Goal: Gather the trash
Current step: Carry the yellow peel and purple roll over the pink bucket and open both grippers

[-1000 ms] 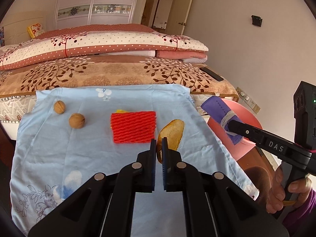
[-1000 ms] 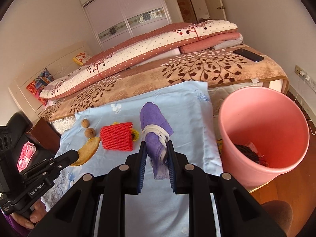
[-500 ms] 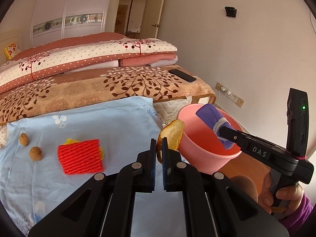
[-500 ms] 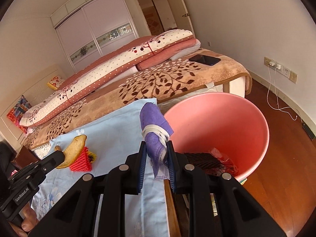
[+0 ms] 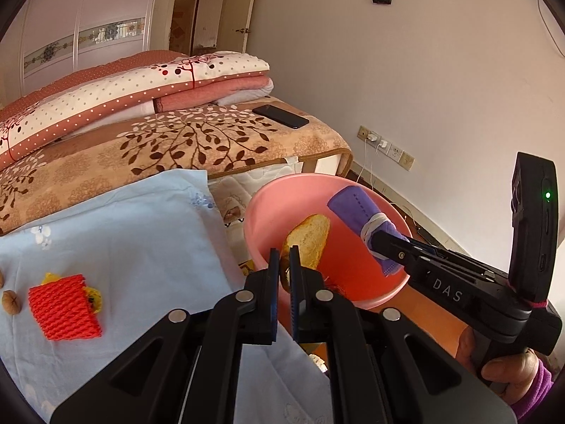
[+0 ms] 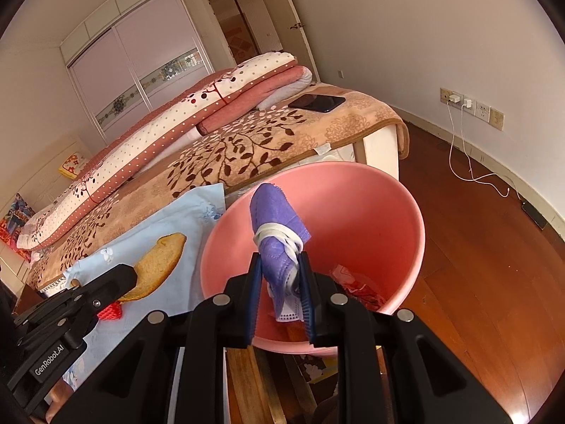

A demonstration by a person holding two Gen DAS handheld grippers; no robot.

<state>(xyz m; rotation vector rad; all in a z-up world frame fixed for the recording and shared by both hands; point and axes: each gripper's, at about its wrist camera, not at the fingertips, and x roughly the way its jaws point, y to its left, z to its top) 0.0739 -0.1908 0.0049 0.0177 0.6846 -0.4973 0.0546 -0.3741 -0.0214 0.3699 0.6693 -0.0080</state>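
One walnut, left view only.

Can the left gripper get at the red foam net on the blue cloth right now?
Probably not: the left gripper is shut on a bread slice over the pink bin; the red foam net lies uncovered.

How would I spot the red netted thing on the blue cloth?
Find the light blue cloth spread over the bed's near end. On its left part lies the red foam net, ribbed, bright red, with yellow peeking out behind. The walnut beside it is small, round and brown.
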